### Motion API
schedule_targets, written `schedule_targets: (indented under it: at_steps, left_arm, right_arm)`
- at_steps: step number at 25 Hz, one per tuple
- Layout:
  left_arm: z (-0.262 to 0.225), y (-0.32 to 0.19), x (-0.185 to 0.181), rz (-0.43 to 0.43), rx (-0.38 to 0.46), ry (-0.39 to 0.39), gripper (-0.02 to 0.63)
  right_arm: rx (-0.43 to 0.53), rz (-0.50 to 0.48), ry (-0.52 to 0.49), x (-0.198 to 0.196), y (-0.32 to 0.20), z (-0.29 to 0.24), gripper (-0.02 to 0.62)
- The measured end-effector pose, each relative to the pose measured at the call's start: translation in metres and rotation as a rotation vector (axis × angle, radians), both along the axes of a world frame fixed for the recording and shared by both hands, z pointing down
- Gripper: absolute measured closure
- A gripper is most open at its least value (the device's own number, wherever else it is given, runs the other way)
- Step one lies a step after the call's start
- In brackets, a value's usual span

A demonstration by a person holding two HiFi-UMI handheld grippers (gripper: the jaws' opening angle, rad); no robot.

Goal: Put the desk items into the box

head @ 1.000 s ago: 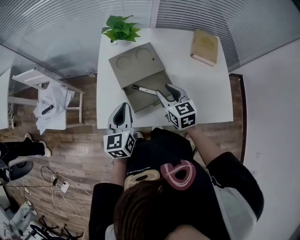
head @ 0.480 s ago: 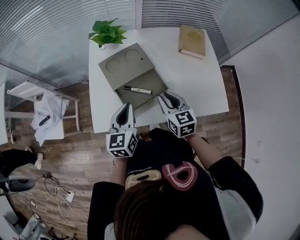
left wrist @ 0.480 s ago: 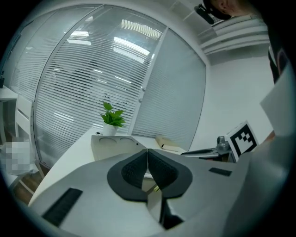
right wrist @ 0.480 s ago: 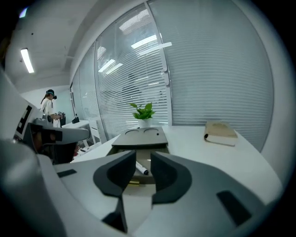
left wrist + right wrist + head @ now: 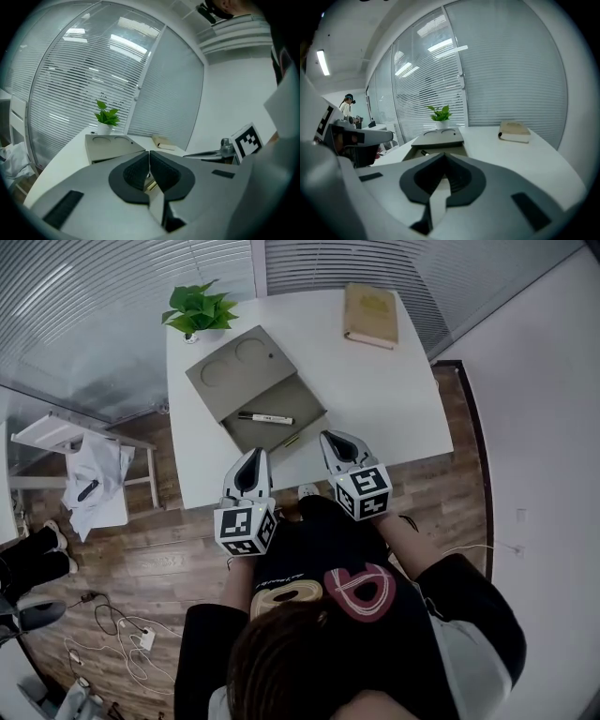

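An open grey box (image 5: 274, 420) lies on the white desk (image 5: 394, 409), its lid (image 5: 234, 362) folded back toward the far side. A white marker (image 5: 264, 418) lies inside it, and a small gold item (image 5: 292, 440) rests at its near wall. My right gripper (image 5: 334, 439) hovers at the box's near right corner; its jaws have just been closing and stand shut with nothing between them. My left gripper (image 5: 249, 463) is at the desk's near edge, below the box, shut and empty. The right gripper view shows the box (image 5: 438, 140) and marker (image 5: 424, 153) beyond the right gripper (image 5: 444, 157).
A tan book (image 5: 371, 315) lies at the desk's far right corner. A potted plant (image 5: 195, 310) stands at the far left corner. A chair draped with white cloth (image 5: 89, 465) stands on the wood floor to the left. Blinds run behind the desk.
The right gripper's jaws went from open over the box's front to shut, and it drew back toward the desk's near edge. The left gripper shifted slightly. The marker stays in the box.
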State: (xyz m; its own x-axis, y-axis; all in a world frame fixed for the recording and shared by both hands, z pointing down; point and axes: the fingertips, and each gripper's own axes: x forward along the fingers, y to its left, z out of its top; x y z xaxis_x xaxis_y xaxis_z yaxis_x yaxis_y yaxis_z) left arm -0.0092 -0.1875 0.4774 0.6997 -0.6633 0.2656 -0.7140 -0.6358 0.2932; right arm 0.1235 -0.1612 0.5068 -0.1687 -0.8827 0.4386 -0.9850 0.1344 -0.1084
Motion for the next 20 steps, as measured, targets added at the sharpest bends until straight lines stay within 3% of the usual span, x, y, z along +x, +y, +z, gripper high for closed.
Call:
schedule_targets:
  at_steps: [20]
  left_arm:
    - [0.005, 0.015, 0.001, 0.016, -0.01, -0.005, 0.586]
  right_arm:
    - [-0.009, 0.004, 0.061, 0.002, 0.014, 0.002, 0.586]
